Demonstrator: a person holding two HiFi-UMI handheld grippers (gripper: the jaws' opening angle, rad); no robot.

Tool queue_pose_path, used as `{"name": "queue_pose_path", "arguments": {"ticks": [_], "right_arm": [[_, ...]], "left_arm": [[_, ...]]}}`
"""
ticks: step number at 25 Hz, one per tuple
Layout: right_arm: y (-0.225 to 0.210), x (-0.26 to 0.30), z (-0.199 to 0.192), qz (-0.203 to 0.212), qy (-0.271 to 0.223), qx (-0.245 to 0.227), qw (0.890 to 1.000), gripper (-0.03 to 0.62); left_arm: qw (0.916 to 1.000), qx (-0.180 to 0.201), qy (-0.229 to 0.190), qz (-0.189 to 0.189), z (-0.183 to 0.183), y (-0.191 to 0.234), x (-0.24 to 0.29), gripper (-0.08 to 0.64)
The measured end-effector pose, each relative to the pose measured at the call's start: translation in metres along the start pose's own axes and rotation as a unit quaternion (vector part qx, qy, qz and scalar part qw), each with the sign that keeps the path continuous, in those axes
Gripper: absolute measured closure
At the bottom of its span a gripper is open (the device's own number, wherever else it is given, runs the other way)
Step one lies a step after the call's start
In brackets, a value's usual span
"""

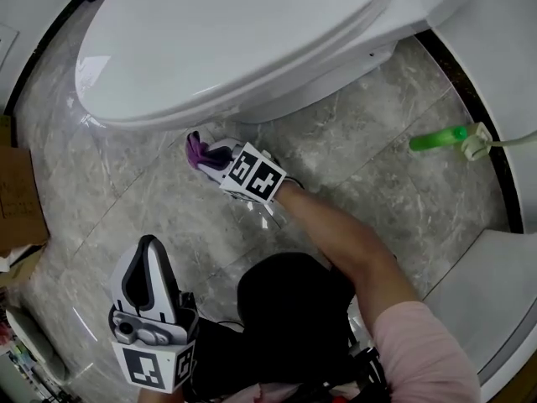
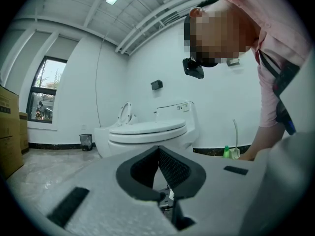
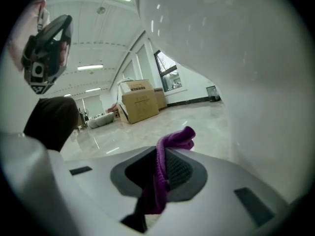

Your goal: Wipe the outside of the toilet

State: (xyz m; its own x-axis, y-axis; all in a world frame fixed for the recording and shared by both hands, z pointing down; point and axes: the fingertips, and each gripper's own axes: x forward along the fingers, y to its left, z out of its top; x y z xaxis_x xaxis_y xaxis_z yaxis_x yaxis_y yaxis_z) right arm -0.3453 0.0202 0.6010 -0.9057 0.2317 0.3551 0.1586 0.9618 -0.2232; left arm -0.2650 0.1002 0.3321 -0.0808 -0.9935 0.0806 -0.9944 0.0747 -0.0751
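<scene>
A white toilet (image 1: 235,40) with its lid down fills the top of the head view. Its base (image 1: 319,82) meets the grey marble floor. My right gripper (image 1: 196,152) is shut on a purple cloth (image 1: 198,149), low on the floor just in front of the base. In the right gripper view the purple cloth (image 3: 165,168) sticks out between the jaws, and the toilet's white side (image 3: 256,82) rises close on the right. My left gripper (image 1: 149,246) is shut and empty, held back near the person's knee. In the left gripper view the toilet (image 2: 147,131) stands a way ahead.
A green bottle (image 1: 438,138) and a white brush holder (image 1: 475,140) stand by the dark wall skirting at the right. Cardboard boxes (image 1: 21,196) sit at the left edge. A small waste bin (image 2: 85,141) stands by the far wall.
</scene>
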Motion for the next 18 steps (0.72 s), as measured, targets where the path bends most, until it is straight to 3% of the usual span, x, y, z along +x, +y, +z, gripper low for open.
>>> {"name": "queue_pose_path", "arguments": {"ticks": [4, 7, 13, 18], "right_arm": [[0.021, -0.026, 0.010, 0.031, -0.019, -0.001, 0.999, 0.537], [0.028, -0.058, 0.011, 0.033, -0.031, 0.003, 0.999, 0.537], [0.000, -0.153, 0.005, -0.058, -0.053, 0.012, 0.997, 0.535], [-0.020, -0.249, 0.027, -0.154, -0.073, 0.006, 0.985, 0.535]], "left_arm": [[0.9996, -0.005, -0.015, -0.023, 0.013, -0.009, 0.010, 0.552], [0.9985, -0.010, -0.027, -0.047, 0.024, -0.022, 0.022, 0.552], [0.9930, -0.017, -0.054, -0.104, 0.041, -0.058, 0.054, 0.552], [0.9854, -0.026, -0.083, -0.146, 0.063, -0.098, 0.080, 0.552]]}}
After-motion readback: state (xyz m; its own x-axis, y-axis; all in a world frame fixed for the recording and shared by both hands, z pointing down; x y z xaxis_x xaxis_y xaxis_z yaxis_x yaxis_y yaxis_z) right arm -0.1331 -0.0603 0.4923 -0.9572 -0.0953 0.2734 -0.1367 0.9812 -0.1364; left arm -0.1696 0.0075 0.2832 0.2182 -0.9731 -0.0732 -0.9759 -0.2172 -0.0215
